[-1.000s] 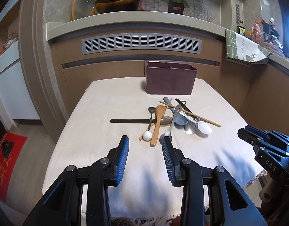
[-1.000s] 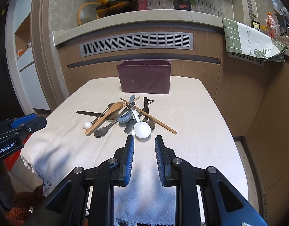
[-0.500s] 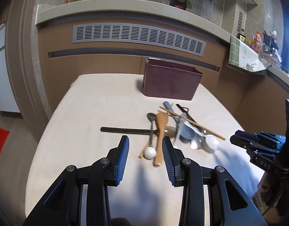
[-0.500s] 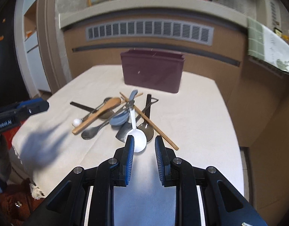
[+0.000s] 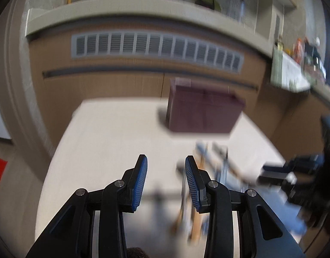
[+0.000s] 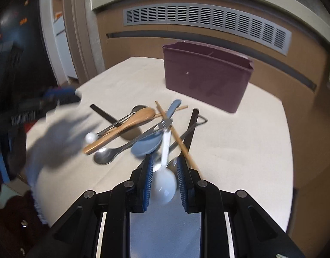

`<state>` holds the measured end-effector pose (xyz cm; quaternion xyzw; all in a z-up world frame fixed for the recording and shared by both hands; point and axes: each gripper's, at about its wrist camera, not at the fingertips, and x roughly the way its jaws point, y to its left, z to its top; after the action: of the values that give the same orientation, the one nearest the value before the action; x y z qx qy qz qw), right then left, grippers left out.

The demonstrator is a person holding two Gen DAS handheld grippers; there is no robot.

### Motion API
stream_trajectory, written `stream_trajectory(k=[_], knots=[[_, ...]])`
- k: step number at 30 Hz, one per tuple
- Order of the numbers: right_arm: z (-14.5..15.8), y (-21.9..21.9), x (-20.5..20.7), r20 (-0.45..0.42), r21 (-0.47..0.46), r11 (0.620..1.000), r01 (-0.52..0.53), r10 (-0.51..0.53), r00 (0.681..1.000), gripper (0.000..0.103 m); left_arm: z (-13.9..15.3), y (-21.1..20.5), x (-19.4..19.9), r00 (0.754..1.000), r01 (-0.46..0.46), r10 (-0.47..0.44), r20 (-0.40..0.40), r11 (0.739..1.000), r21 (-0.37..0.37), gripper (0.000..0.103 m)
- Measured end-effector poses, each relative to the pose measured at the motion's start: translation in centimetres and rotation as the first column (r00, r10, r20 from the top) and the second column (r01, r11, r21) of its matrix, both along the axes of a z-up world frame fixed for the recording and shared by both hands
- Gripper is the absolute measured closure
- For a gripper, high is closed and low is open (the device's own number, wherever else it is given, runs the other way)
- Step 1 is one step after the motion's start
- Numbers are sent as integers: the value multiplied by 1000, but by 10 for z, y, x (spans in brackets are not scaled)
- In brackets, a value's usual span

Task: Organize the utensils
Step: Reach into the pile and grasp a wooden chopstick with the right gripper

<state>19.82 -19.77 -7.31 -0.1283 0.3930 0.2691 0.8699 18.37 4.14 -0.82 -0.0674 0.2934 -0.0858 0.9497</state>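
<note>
A pile of utensils lies on the cloth-covered table: a white spoon, a blue spoon, a wooden spoon, a metal spoon, chopsticks and a black utensil. A maroon utensil holder stands behind them. My right gripper is open, its fingers on either side of the white spoon's bowl. My left gripper is open and empty over the table, left of the blurred pile. The holder also shows in the left wrist view.
A wooden counter front with a grey vent rises behind the table. The table's left edge drops off near the left gripper. The right gripper shows blurred at the right of the left wrist view.
My right gripper has moved forward and down, so the white spoon's bowl now lies between its fingers. My left gripper has moved forward over the table; its view is blurred.
</note>
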Motion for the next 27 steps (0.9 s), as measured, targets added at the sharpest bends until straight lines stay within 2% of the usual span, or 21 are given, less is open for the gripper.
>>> stream_trajectory(k=[2,4,6,8,10,13,15,17,19,21,23,25,27], knots=[[4,3,22,1,14,1000,-4,4,1000,81,14,2,24,998,-6,8,57,999,-32,65],[11,4,55,14,45,999,-8,7,1000,81,26,2,53,994,-13,15,105,1000,-27,65],[12,5,85,15,49,999,-19,18,1000,81,36,2,82,994,-2,2,105,1000,2,65],[9,3,109,-32,39,999,-24,25,999,81,39,3,101,996,16,-16,87,1000,6,65],[1,-3,119,-123,52,998,-36,42,992,81,33,5,110,998,28,-28,48,1000,2,65],[-4,-5,111,-138,47,997,-59,65,988,81,19,9,94,998,19,-21,52,999,40,65],[-9,0,101,-122,28,995,-99,102,987,81,9,12,70,999,-2,0,41,999,35,65],[-13,3,90,-125,24,992,-121,123,985,81,-3,16,42,1000,-3,2,16,1000,20,65],[-19,6,80,-129,26,989,-144,147,981,81,-13,15,19,1000,-1,2,-7,999,44,65],[-25,8,71,-106,-9,988,-156,154,982,85,-24,15,-2,999,-3,6,-42,998,60,65],[-30,13,70,-85,-51,990,-133,128,988,87,-30,18,-19,997,-4,7,-80,1000,29,65],[-33,14,78,-123,-1,990,-140,139,983,87,-31,20,-29,995,-3,5,-101,1000,17,65],[-36,17,85,-156,5,990,-138,137,978,87,-31,15,-35,994,10,-7,-109,1000,28,65]])
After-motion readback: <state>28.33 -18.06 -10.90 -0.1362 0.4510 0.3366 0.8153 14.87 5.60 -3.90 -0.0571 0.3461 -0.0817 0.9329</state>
